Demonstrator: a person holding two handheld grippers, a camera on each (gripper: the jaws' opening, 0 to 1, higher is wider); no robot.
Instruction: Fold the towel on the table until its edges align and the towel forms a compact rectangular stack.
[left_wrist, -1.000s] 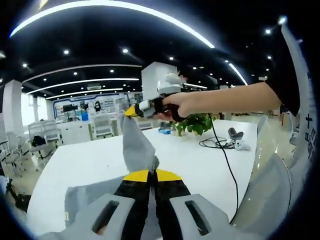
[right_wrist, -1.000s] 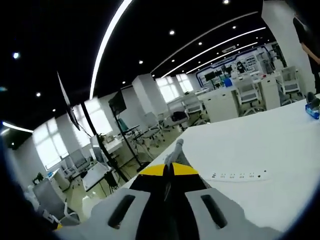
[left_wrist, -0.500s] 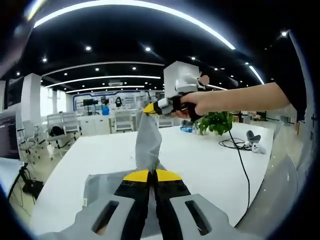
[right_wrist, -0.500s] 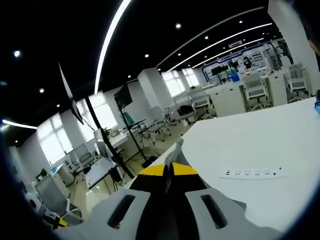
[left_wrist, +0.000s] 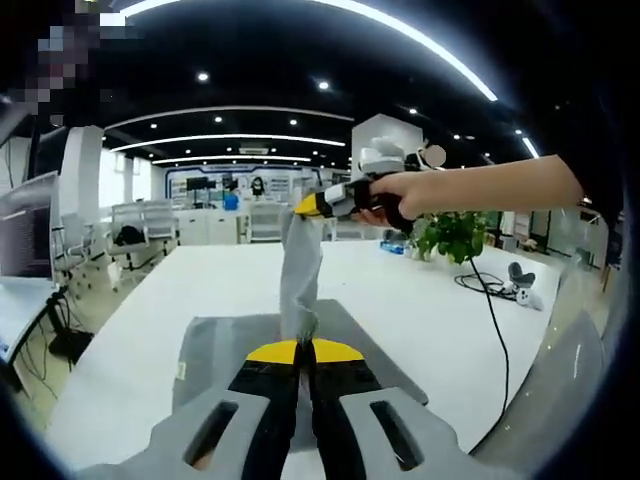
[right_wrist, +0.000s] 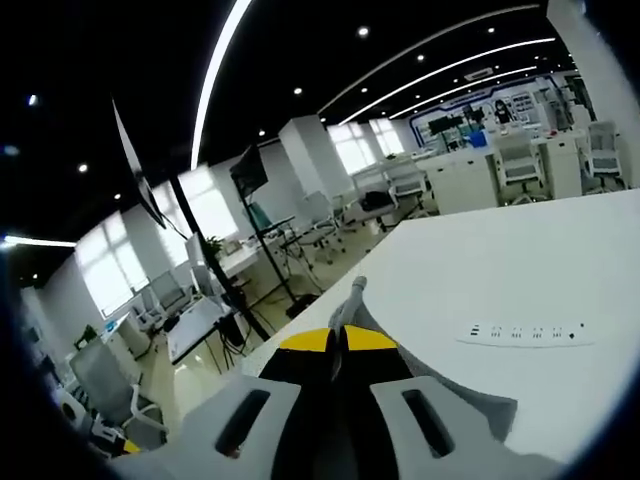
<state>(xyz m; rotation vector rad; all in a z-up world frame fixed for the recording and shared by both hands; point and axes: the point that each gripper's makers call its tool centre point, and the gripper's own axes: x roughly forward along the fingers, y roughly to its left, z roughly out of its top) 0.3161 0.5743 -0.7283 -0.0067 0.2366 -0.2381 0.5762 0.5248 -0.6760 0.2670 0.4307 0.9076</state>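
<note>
Here, nearest in the left gripper view, the left tongs (left_wrist: 303, 350) are pinched tight on one corner of the grey towel (left_wrist: 300, 275). The cloth hangs in a limp, twisted strip up to the right tongs (left_wrist: 306, 206), clamped on another corner, while its remainder lies slack on the white tabletop (left_wrist: 400, 300). It looks light, soft and floppy, so corners and edges are probably the best holds. Farther off sits a potted plant (left_wrist: 455, 235).
</note>
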